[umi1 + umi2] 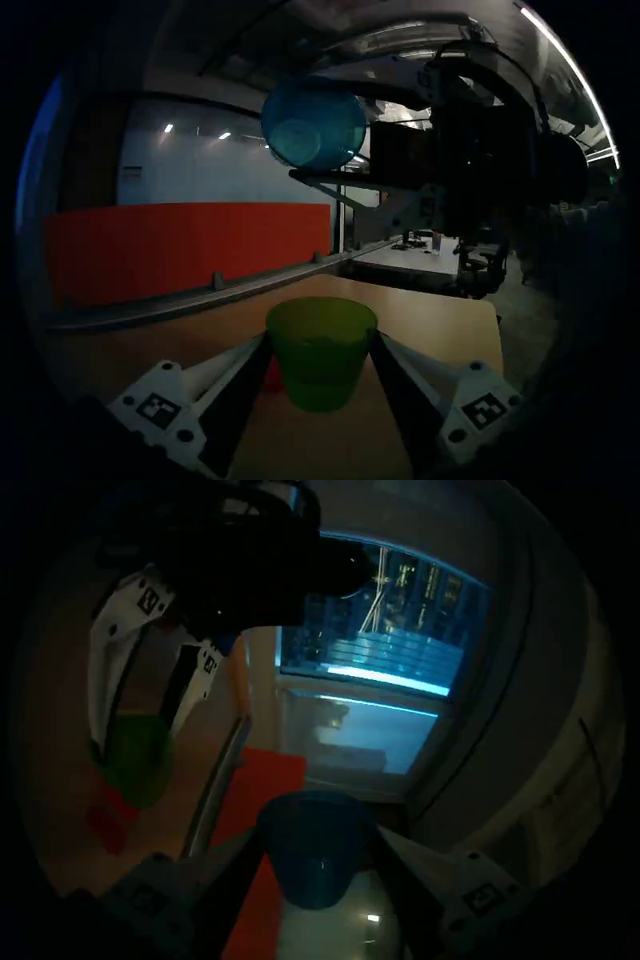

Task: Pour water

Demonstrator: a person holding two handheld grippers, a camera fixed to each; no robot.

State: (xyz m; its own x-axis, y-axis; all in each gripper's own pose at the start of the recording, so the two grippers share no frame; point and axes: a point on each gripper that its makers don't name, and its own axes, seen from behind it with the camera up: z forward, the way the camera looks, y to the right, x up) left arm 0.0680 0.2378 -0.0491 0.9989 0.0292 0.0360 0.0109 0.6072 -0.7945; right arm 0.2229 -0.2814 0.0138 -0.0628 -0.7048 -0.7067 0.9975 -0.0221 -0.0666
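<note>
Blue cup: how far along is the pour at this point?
Done: the left gripper grips the green cup upright, and the right gripper grips the blue cup. In hand: the left gripper view shows the blue cup raised and tipped sideways beyond the green one. No stream is visible, and it is too dark to judge any water level. Left: complete the pour and set both cups down.

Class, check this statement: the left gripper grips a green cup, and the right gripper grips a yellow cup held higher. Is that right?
Not quite. The right gripper grips a blue cup, not a yellow one, as the right gripper view shows. The left gripper does grip the green cup, and the blue cup is held higher.
</note>
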